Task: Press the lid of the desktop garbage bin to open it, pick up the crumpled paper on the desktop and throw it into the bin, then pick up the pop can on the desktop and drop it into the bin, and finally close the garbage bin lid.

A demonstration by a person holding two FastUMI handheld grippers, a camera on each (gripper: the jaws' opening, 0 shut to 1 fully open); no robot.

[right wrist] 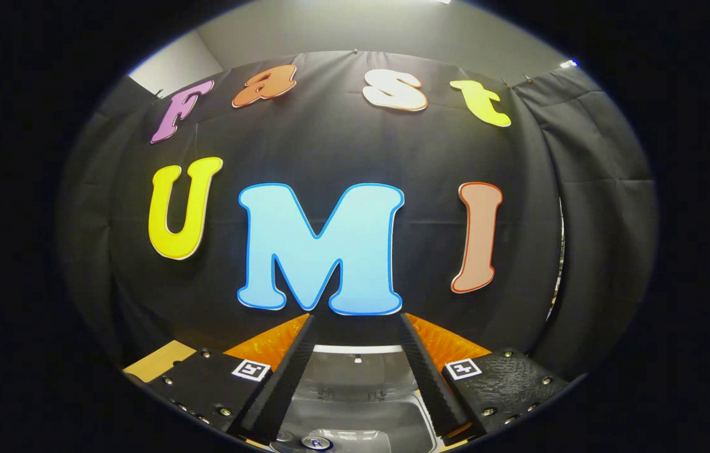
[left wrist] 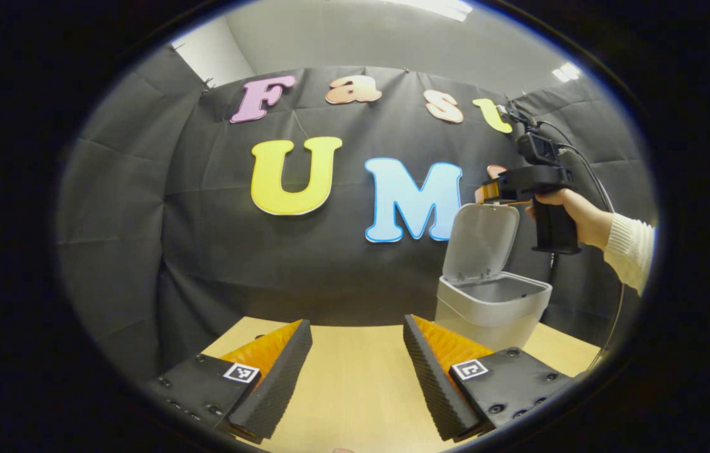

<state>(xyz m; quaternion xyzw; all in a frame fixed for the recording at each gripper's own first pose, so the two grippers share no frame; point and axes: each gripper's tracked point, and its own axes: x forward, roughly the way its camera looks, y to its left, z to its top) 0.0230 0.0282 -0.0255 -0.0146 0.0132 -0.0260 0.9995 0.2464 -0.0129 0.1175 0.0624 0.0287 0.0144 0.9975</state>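
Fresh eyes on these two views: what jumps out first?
The bin on the right of the table, its lid standing open, draws the eye first. Just above the lid's top edge, a hand holds the right gripper. In the right gripper view, that gripper's open fingers look down into the bin, where a can's top shows at the bottom.

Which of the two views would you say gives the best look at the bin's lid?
The left gripper view: the lid stands fully open above the bin. The right gripper view shows part of the lid between the right tool's fingers.
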